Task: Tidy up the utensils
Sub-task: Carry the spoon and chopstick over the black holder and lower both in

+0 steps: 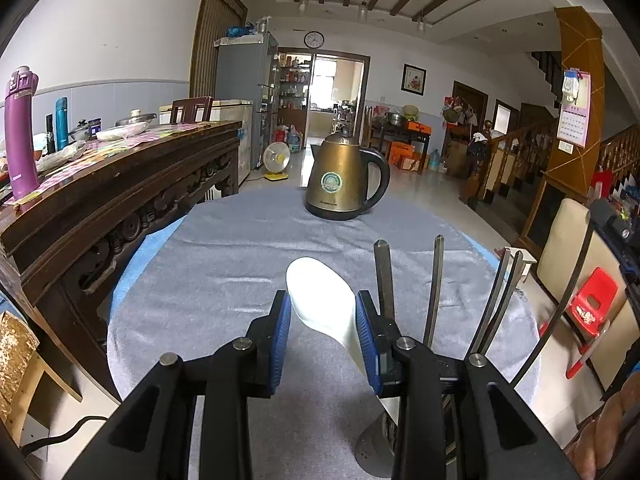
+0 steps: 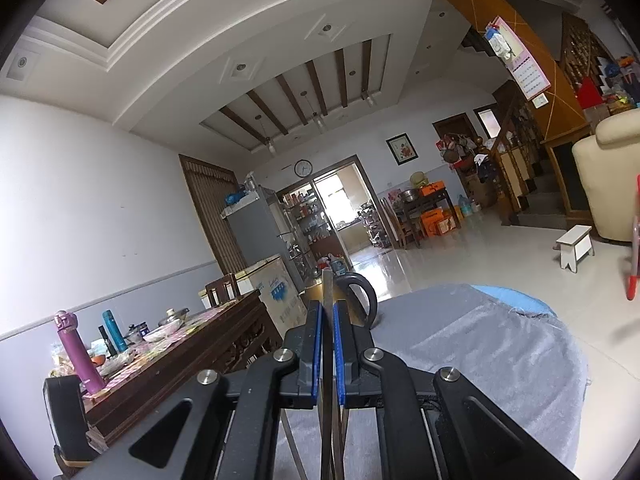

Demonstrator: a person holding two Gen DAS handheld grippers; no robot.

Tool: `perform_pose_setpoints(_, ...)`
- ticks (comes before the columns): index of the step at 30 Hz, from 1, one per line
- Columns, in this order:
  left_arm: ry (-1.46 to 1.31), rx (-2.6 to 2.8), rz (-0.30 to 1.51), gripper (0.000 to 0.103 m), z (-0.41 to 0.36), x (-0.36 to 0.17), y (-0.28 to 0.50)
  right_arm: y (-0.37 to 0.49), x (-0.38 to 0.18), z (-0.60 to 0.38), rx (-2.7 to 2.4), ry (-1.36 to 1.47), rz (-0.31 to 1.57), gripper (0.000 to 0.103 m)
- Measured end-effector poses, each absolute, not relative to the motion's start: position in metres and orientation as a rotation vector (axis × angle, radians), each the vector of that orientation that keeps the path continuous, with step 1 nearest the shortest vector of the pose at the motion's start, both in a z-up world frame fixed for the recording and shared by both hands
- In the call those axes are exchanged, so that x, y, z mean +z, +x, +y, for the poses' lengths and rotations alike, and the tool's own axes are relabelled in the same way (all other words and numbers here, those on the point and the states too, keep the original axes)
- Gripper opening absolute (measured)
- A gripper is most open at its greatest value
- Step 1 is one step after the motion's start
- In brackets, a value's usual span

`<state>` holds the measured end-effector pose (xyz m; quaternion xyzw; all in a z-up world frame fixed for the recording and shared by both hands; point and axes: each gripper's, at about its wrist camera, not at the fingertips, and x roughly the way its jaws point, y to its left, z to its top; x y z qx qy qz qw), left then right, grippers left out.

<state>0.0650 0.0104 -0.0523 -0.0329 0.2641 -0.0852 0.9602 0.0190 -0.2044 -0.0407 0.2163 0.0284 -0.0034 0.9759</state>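
The white plastic spoon (image 1: 324,304) sat between the blue pads of the left gripper (image 1: 322,332), with its wide bowl sticking out over the table and its handle going down toward a round grey metal holder (image 1: 374,454) full of small holes. The pads were part way apart and seemed to press on the spoon's sides, so that claw had hold of it. Just beside the spoon, several thin metal sticks (image 1: 434,288) stood up from the holder and leaned a little. The right gripper (image 2: 328,340) was squeezed nearly closed on one flat metal stick (image 2: 327,344), which ran straight up between its blue pads. All of this was over a round table with a grey cloth (image 1: 224,280). A brown-gold kettle with a black handle (image 1: 344,180) stood well apart, at the far side of the cloth. A dark carved wooden table (image 1: 132,184) stood beside it, with a purple bottle (image 1: 21,128) on top.
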Motion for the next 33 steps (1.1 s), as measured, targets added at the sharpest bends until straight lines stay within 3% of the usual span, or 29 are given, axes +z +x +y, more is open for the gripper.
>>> perform_pose_setpoints(18,-0.107,-0.130,0.520,0.034,0.005,-0.078,0.064,0.022,-0.063,-0.207,-0.002,0.436,0.125,0.007)
perform_pose_setpoints(33,0.073,-0.025,0.305,0.035,-0.035,-0.109,0.036,0.023,-0.079,-0.219,0.026,0.480,0.160,0.007)
